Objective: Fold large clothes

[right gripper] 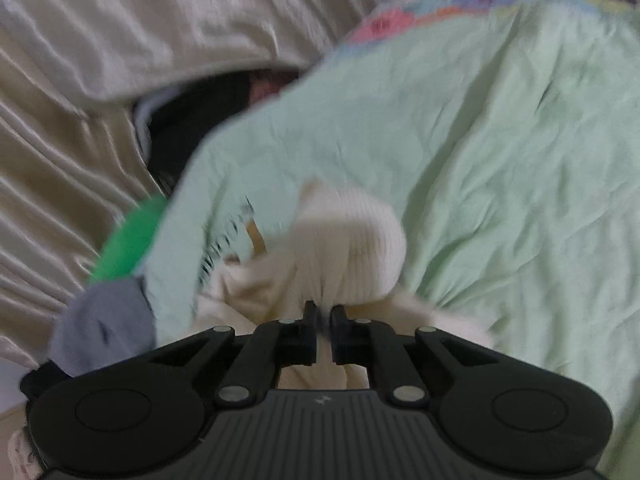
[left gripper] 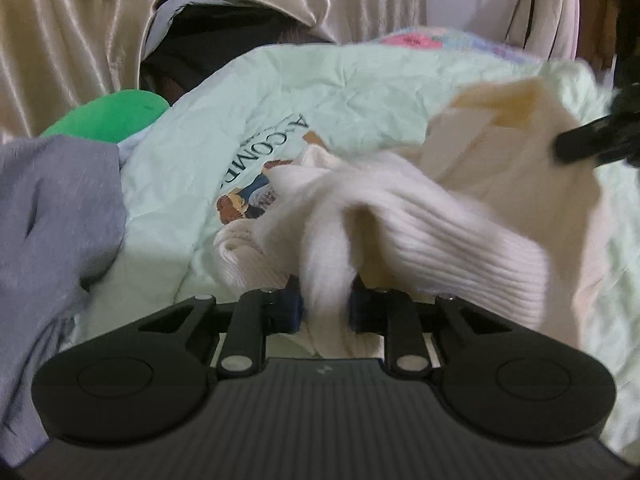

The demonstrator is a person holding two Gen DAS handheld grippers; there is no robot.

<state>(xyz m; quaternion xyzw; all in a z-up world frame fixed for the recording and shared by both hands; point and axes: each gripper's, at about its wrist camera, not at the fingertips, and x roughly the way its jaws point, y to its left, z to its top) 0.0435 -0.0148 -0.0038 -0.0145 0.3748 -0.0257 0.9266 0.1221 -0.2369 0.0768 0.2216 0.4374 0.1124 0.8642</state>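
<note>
A cream ribbed knit garment (left gripper: 440, 216) is bunched above a pale green sheet (left gripper: 340, 88) with a printed picture. My left gripper (left gripper: 325, 300) is shut on a fold of the cream garment, which drapes over its fingers. My right gripper (right gripper: 325, 320) is shut on another ribbed part of the same garment (right gripper: 352, 240), and its black body shows at the right edge of the left wrist view (left gripper: 592, 140). The right wrist view is blurred by motion.
A grey garment (left gripper: 52, 240) lies at the left, with a green item (left gripper: 108, 114) behind it. Beige satin curtains (left gripper: 60, 32) hang at the back over a dark opening (left gripper: 224, 36). A patterned quilt edge (right gripper: 440, 4) lies at the far side.
</note>
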